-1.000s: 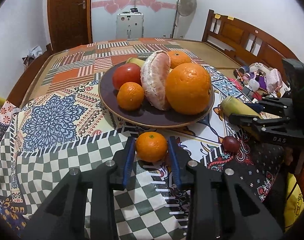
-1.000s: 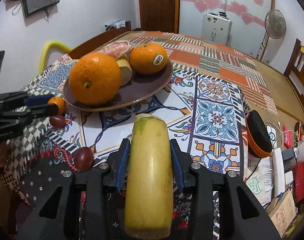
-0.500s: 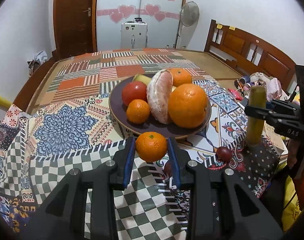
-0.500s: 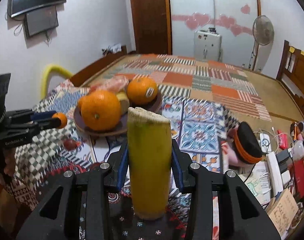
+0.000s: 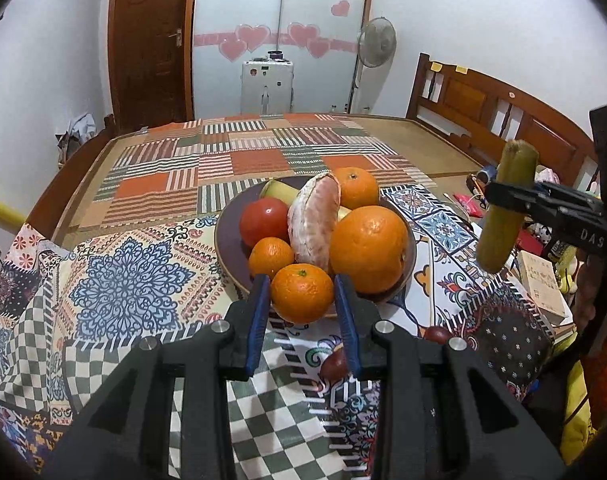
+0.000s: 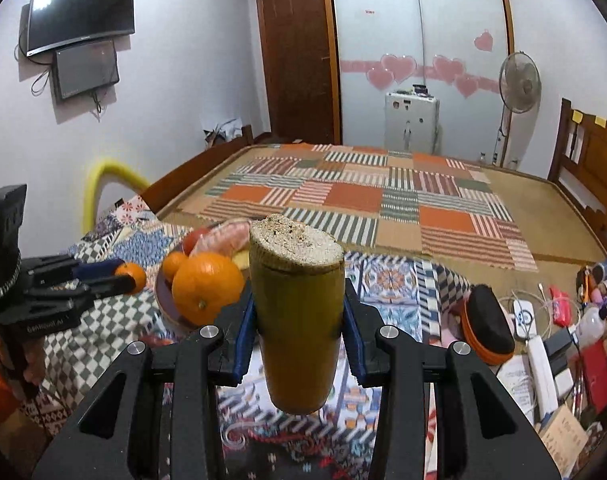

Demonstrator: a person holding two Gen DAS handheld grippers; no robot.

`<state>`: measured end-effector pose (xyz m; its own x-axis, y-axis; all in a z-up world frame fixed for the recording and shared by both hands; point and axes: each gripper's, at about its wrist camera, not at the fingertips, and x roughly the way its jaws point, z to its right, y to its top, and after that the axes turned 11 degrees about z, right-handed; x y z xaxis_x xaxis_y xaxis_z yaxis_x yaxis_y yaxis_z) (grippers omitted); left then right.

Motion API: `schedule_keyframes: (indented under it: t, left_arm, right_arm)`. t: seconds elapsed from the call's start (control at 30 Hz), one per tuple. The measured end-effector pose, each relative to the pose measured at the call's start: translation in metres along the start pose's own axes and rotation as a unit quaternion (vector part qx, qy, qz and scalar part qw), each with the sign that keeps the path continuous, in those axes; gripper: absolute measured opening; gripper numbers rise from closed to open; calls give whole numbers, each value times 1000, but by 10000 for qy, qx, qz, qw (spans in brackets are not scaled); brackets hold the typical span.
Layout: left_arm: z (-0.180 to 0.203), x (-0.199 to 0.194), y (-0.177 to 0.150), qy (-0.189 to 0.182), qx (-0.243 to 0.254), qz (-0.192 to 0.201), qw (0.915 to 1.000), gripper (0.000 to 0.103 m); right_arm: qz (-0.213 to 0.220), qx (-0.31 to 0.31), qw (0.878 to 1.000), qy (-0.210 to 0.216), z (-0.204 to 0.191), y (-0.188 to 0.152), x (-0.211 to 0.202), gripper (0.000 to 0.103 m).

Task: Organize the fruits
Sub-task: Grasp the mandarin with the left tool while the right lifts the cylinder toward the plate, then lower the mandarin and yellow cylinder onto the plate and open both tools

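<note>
My left gripper (image 5: 302,296) is shut on a small mandarin (image 5: 302,293) and holds it in the air just in front of the dark plate (image 5: 227,240). The plate carries a big orange (image 5: 368,249), a peeled pomelo (image 5: 314,220), a tomato (image 5: 264,221), another mandarin (image 5: 270,257) and more fruit behind. My right gripper (image 6: 299,320) is shut on a yellow-green sugarcane piece (image 6: 297,320), upright and lifted above the cloth; it also shows in the left wrist view (image 5: 503,208). Two dark red fruits (image 5: 437,334) lie on the cloth below.
The plate stands on a patterned cloth (image 5: 123,280) over a bed with a patchwork mat (image 5: 239,160). A black-and-orange pouch (image 6: 487,326) and clutter of cables and boxes (image 6: 551,344) lie at the right. A wooden headboard (image 5: 483,108) stands at the far right.
Both grippers rose higher above the cloth with their fruit. The sugarcane piece went from lying flat to upright. The mandarin now sits in front of the plate's near rim.
</note>
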<state>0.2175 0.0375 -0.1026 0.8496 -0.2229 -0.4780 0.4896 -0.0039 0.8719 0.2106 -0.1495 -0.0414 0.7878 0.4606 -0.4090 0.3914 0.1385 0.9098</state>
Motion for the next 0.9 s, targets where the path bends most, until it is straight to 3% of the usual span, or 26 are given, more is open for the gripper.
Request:
schedule_keyframes:
  t: [0.6,0.9]
  left_arm:
    - [-7,30,-6,88,-44,-143,9998,33]
    - [-2,35,-6,74,21,-142,9999,35]
  right_arm:
    - [-159,15,9998,131,-8,5,51,35]
    - [-343,-263,9990,97,-19,8,69,35]
